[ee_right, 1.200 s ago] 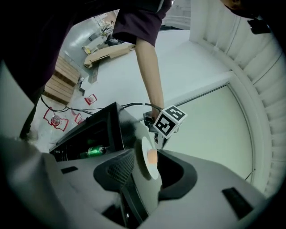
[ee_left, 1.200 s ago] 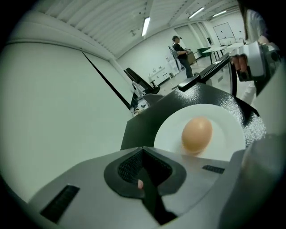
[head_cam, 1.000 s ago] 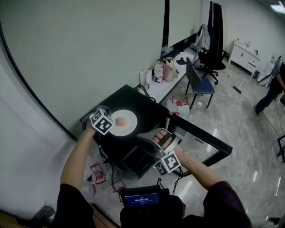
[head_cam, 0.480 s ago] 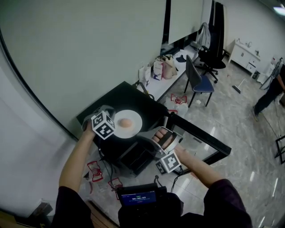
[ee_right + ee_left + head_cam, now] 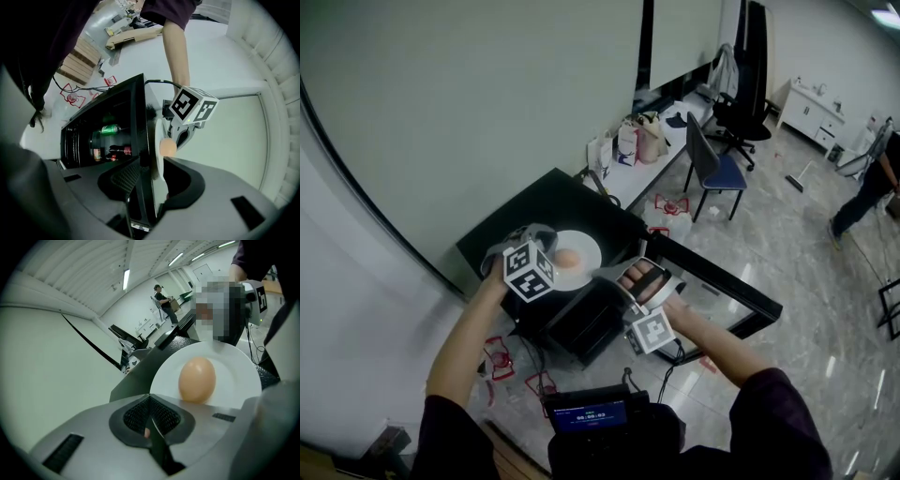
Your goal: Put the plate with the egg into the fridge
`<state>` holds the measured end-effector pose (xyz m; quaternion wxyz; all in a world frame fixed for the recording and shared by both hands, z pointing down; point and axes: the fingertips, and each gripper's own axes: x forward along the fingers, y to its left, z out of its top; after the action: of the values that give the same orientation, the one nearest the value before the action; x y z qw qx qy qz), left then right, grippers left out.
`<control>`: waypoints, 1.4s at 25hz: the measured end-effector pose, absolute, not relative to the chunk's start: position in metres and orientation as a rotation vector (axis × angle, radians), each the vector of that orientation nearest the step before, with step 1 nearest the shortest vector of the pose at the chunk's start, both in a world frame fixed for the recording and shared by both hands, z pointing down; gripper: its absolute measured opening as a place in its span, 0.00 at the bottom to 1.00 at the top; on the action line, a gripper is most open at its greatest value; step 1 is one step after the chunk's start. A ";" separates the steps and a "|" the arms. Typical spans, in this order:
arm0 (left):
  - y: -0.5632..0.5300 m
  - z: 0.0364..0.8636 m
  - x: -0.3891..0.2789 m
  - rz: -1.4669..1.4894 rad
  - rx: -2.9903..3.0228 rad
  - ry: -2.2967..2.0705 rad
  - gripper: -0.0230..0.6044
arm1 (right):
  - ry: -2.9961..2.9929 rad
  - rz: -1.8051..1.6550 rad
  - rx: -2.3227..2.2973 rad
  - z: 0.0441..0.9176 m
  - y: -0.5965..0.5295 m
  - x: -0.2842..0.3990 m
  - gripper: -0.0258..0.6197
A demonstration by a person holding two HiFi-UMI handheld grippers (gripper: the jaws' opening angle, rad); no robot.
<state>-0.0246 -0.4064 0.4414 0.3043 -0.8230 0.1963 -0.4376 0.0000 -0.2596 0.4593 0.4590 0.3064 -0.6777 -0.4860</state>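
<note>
Left gripper: clenched on the near rim of the white round plate, at the plate's 8 o'clock in the head view; only the rim's edge is caught between its jaws.
Right gripper: clamped on the opposite rim, at the plate's 4 o'clock; the plate shows edge-on between its mesh pads.
Plate: carried by both grippers over the fridge top; whether it touches that top cannot be told.
Egg: smooth tan egg, loose near the plate's centre, nothing holding it.
Fridge: low black cabinet fridge, its opening at the plate's 6 o'clock; a green can lies on a shelf inside.
Door: glass-panelled door, swung open toward 3 o'clock.
Risk, roll: probably the main one; any tilt between the two grippers while lowering would send the egg off the rim.
Risk, slip: both holds look shallow, so a pull apart could free the plate.
Risk, knock: the rim could strike the fridge frame or the can on entry.
</note>
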 end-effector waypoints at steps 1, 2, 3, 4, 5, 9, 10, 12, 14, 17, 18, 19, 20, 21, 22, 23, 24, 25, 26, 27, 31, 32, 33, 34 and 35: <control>-0.408 0.440 -0.025 -1.152 -2.173 0.533 0.05 | -1.665 -1.200 0.751 0.460 -0.260 0.000 0.29; -0.411 0.439 -0.027 -1.150 -2.168 0.556 0.05 | -1.663 -1.201 0.746 0.460 -0.260 0.000 0.29; -0.417 0.438 -0.030 -1.160 -2.163 0.585 0.05 | -1.662 -1.199 0.739 0.460 -0.260 0.001 0.29; -0.424 0.439 -0.036 -1.182 -2.155 0.615 0.05 | -1.662 -1.195 0.729 0.461 -0.259 0.001 0.29; -0.431 0.441 -0.041 -1.211 -2.143 0.640 0.05 | -1.664 -1.191 0.721 0.462 -0.259 0.001 0.29; -0.439 0.453 -0.051 -1.265 -2.146 0.666 0.05 | -1.669 -1.184 0.704 0.466 -0.259 0.002 0.29; -0.438 0.453 -0.050 -1.261 -2.160 0.661 0.05 | -1.666 -1.186 0.701 0.465 -0.259 0.001 0.29; -0.435 0.452 -0.046 -1.251 -2.181 0.642 0.05 | -1.665 -1.187 0.699 0.464 -0.259 0.001 0.28; -0.430 0.452 -0.041 -1.239 -2.187 0.622 0.05 | -1.666 -1.188 0.692 0.465 -0.258 0.001 0.27; -0.424 0.452 -0.035 -1.225 -2.198 0.599 0.05 | -1.657 -1.243 0.700 0.461 -0.254 0.000 0.11; -0.423 0.452 -0.034 -1.224 -2.197 0.594 0.05 | -1.649 -1.263 0.705 0.459 -0.254 0.000 0.09; -0.422 0.452 -0.033 -1.224 -2.195 0.593 0.05 | -1.638 -1.277 0.707 0.457 -0.254 0.000 0.08; -0.422 0.452 -0.034 -1.224 -2.192 0.593 0.05 | -1.629 -1.286 0.709 0.456 -0.255 -0.001 0.08; -0.422 0.452 -0.034 -1.223 -2.189 0.595 0.05 | -1.626 -1.293 0.712 0.455 -0.255 -0.001 0.08; -0.421 0.452 -0.034 -1.220 -2.185 0.596 0.05 | -1.624 -1.299 0.718 0.454 -0.254 -0.002 0.08; -0.419 0.452 -0.034 -1.216 -2.182 0.598 0.05 | -1.621 -1.305 0.724 0.452 -0.254 -0.002 0.08; -0.418 0.452 -0.034 -1.213 -2.179 0.599 0.05 | -1.614 -1.313 0.730 0.451 -0.252 -0.003 0.08; -0.416 0.452 -0.034 -1.211 -2.176 0.602 0.05 | -1.605 -1.323 0.734 0.449 -0.251 -0.003 0.08; -0.414 0.450 -0.035 -1.208 -2.172 0.606 0.05 | -1.594 -1.333 0.735 0.448 -0.249 -0.002 0.08; -0.411 0.449 -0.036 -1.203 -2.168 0.612 0.05 | -1.584 -1.343 0.734 0.448 -0.246 -0.002 0.08; -0.403 0.441 -0.040 -1.173 -2.159 0.638 0.05 | -1.555 -1.371 0.746 0.448 -0.237 -0.003 0.08; -0.400 0.438 -0.040 -1.163 -2.159 0.640 0.05 | -1.546 -1.376 0.757 0.447 -0.234 -0.003 0.08; -0.395 0.435 -0.041 -1.153 -2.158 0.641 0.05 | -1.537 -1.378 0.769 0.447 -0.231 -0.003 0.08; -0.390 0.431 -0.041 -1.142 -2.157 0.643 0.05 | -1.529 -1.378 0.780 0.446 -0.228 -0.003 0.08; -0.384 0.426 -0.041 -1.129 -2.158 0.645 0.05 | -1.522 -1.377 0.791 0.444 -0.224 -0.003 0.08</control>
<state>-0.0409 -0.3838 0.4264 0.3063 -0.8154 0.2437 -0.4265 -0.0029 -0.2243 0.4441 0.4538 0.3205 -0.6167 -0.5577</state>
